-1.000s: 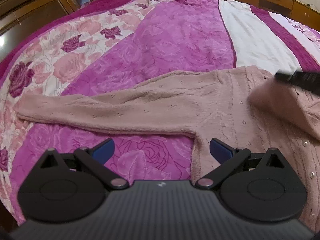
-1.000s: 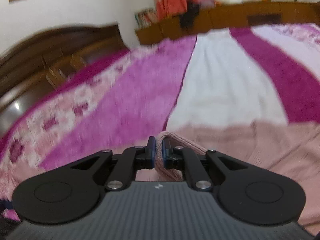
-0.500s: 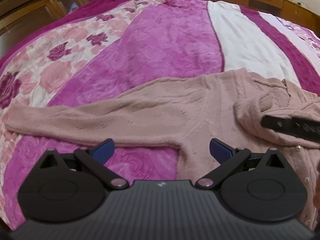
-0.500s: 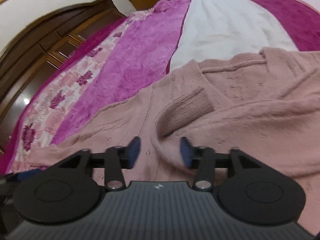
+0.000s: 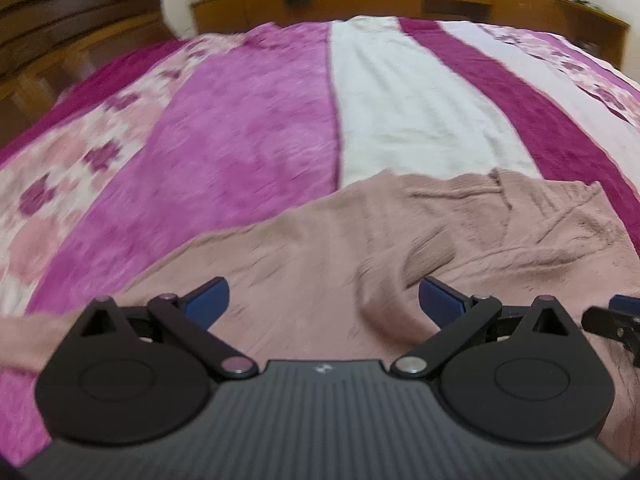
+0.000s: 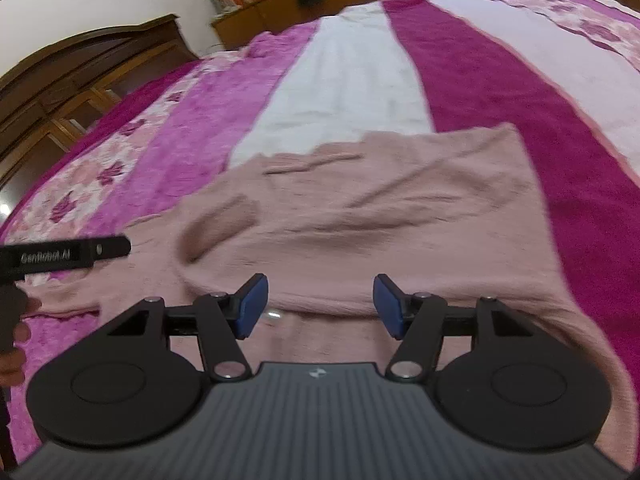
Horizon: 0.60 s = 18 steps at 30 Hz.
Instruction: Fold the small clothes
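Both grippers' fingers stand apart above the pink cardigan point(image 6: 360, 216), holding nothing.
Left gripper point(image 5: 322, 300) is closing, right gripper point(image 6: 320, 306) opening; next, pinch only the left sleeve point(image 5: 24, 338).

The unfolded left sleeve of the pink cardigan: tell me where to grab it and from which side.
Grip the left sleeve near its outer end with the left tongs, coming from above on the bed's left. It lies flat and stretched out on the bedspread, while the right sleeve already lies across the body. The cuff itself is out of view.

One pink cardigan point(image 6: 360, 216), one striped bedspread point(image 6: 352, 80), two tools
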### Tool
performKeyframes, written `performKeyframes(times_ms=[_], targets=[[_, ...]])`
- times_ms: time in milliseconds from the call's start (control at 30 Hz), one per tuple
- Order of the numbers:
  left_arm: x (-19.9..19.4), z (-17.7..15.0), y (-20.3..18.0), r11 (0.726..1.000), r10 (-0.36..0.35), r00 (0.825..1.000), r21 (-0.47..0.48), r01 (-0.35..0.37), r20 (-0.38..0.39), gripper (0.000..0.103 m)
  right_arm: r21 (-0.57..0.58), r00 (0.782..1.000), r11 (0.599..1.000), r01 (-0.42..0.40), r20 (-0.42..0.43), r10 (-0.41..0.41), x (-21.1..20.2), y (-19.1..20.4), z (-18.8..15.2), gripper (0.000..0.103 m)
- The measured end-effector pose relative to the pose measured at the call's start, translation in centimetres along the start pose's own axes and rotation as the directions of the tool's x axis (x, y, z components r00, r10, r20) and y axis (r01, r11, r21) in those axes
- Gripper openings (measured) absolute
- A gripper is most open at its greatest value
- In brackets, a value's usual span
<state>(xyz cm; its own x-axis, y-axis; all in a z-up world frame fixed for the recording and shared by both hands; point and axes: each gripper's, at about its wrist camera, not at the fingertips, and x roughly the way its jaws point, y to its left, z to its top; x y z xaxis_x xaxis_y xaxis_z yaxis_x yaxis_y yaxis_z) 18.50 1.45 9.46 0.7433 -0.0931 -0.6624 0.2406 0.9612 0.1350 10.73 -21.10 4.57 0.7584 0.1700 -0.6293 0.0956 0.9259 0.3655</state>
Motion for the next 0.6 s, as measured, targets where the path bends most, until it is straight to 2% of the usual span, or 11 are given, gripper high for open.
performKeyframes(times_ms=[67, 133, 200, 267, 467, 500, 533, 567, 600], targets=[[1.1, 0.4, -1.2, 0.999, -0.037, 0.999, 0.03, 0.037, -0.004, 0.082, 0.012, 1.0, 1.0, 0.02, 0.005, -0.02, -0.2, -1.2, -0.3, 0.066], [2.3, 0.8, -2.1, 0.996, -0.078, 0.997, 0.034, 0.079, -0.019, 0.078, 0.03, 0.999, 0.999, 0.034, 0.01, -0.034, -0.2, -1.9, -0.6, 0.066], [3.6, 0.9, -3.0, 0.992, -0.118, 0.992, 0.034, 0.12, -0.04, 0.059, 0.053, 0.999, 0.998, 0.039, 0.006, -0.04, -0.1, -2.6, -1.0, 0.066], [5.0, 1.1, -3.8, 0.991, -0.129, 0.989, 0.036, 0.132, -0.075, 0.047, 0.073, 0.999, 0.997, 0.039, -0.004, -0.039, 0.3, -3.1, -1.4, 0.066], [8.1, 1.2, -4.8, 0.984, -0.172, 0.979, 0.037, 0.177, -0.105, 0.044, 0.084, 0.999, 0.996, 0.039, -0.004, -0.039, 1.1, -3.5, -2.5, 0.067], [8.6, 1.2, -4.8, 0.981, -0.187, 0.976, 0.026, 0.191, -0.115, 0.04, 0.081, 0.999, 0.996, 0.039, -0.001, -0.039, 1.2, -3.5, -2.5, 0.067], [8.8, 1.1, -4.8, 0.98, -0.198, 0.973, 0.011, 0.201, -0.115, 0.031, 0.08, 0.999, 0.996, 0.038, 0.001, -0.039, 1.3, -3.4, -2.6, 0.068], [8.9, 1.0, -4.7, 0.977, -0.211, 0.971, 0.002, 0.213, -0.114, 0.011, 0.079, 0.999, 0.996, 0.037, 0.004, -0.037, 1.3, -3.4, -2.6, 0.068], [8.9, 1.0, -4.6, 0.976, -0.218, 0.97, -0.004, 0.219, -0.11, 0.01, 0.081, 0.999, 0.996, 0.035, 0.006, -0.036, 1.4, -3.4, -2.7, 0.069]])
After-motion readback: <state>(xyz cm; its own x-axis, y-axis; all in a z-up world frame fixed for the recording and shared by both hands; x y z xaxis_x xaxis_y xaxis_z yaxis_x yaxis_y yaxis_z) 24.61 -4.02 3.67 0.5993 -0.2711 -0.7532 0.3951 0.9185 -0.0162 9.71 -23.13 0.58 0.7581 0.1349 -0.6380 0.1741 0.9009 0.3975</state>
